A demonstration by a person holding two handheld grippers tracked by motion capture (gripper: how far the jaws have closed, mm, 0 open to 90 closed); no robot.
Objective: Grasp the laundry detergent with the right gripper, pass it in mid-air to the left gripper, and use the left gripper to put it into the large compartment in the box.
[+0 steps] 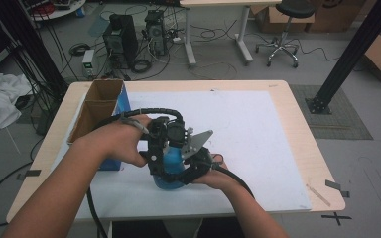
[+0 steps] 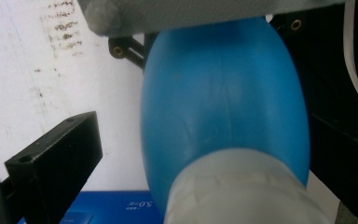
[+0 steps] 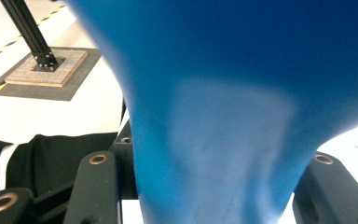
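A blue rubber bulb (image 1: 171, 167) with a whitish neck (image 2: 242, 186) is held just above the white mat (image 1: 258, 129), near the table's front. My right gripper (image 1: 194, 163) is shut on it; in the right gripper view the bulb (image 3: 233, 93) narrows where both black jaws pinch it, and the gripper (image 3: 209, 186) sits at that waist. My left gripper (image 1: 158, 148) reaches in from the left. Its jaws straddle the bulb (image 2: 223, 107), and the left finger (image 2: 56, 158) stands clear of the rubber, so the gripper (image 2: 200, 135) is open.
An open cardboard box (image 1: 99, 106) with a blue side (image 1: 124, 101) stands at the table's left, close to my left hand; a blue carton (image 2: 112, 210) lies below the bulb. A black frame post (image 1: 347, 54) rises off the right edge. Computers and cables are on the floor behind.
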